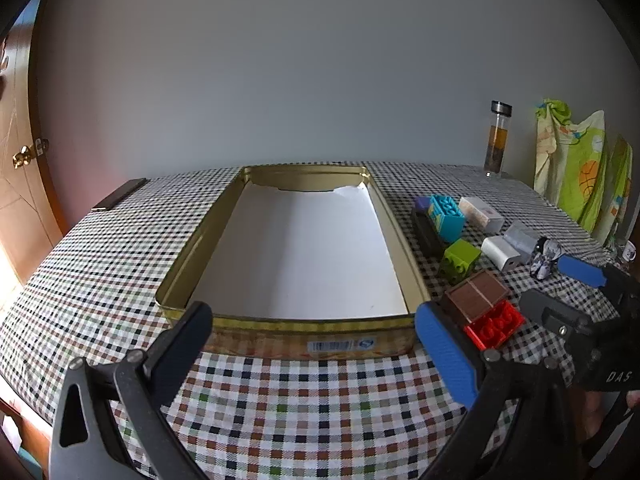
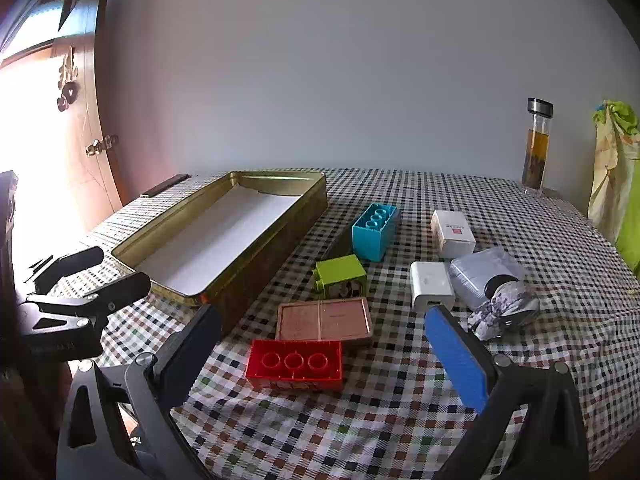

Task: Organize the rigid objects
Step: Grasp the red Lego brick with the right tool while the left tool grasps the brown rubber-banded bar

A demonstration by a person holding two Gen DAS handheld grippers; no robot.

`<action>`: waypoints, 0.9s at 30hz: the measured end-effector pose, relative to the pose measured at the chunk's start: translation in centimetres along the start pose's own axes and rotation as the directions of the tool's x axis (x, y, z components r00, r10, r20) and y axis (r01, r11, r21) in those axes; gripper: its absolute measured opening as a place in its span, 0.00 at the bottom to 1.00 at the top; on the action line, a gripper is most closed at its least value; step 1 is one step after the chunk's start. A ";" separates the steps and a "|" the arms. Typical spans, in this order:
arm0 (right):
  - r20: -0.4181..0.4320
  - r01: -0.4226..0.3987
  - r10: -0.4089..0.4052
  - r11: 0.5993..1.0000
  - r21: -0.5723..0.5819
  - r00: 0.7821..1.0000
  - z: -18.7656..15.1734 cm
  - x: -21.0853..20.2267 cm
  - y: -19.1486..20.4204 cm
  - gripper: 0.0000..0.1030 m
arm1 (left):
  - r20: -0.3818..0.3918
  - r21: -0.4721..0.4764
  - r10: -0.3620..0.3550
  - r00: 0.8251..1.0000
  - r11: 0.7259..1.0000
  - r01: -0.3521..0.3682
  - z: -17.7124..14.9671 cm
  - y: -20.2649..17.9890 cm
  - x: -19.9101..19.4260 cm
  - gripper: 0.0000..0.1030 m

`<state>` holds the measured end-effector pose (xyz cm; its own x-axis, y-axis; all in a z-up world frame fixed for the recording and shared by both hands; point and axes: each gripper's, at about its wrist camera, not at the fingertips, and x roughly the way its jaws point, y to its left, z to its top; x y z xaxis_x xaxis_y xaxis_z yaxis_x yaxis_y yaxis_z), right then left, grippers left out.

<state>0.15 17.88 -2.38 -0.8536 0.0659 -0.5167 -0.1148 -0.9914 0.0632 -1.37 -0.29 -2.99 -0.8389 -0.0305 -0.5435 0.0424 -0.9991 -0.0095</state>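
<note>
Hovering with jaws spread wide and holding nothing, the left gripper (image 1: 316, 332) faces the long gold metal tin (image 1: 224, 220), and the right gripper (image 2: 324, 336) frames the red plastic brick (image 2: 295, 364). The brick and a brown flat box (image 2: 324, 318) lie just right of the tin.

An open golden tin (image 2: 256, 264) with white lining lies flat; beside it lie a red brick (image 2: 295, 364), green brick (image 2: 340, 276) and blue brick (image 2: 374, 230).

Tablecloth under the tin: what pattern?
Small multicolour check on white, tablecloth; clearest in the right wrist view.
</note>
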 end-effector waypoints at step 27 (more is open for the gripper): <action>-0.115 -0.043 0.034 0.996 -0.080 0.993 -3.7 3.8 0.9 0.65 | 0.006 -0.008 -0.037 0.999 0.999 0.037 -0.1 -2.0 0.3 1.00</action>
<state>-1.37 16.78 -7.46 -0.7926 0.0191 -0.6094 -0.0370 -0.9992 0.0168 -1.67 1.72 -3.19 -0.8429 0.0060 -0.5380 0.0161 -0.9992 -0.0364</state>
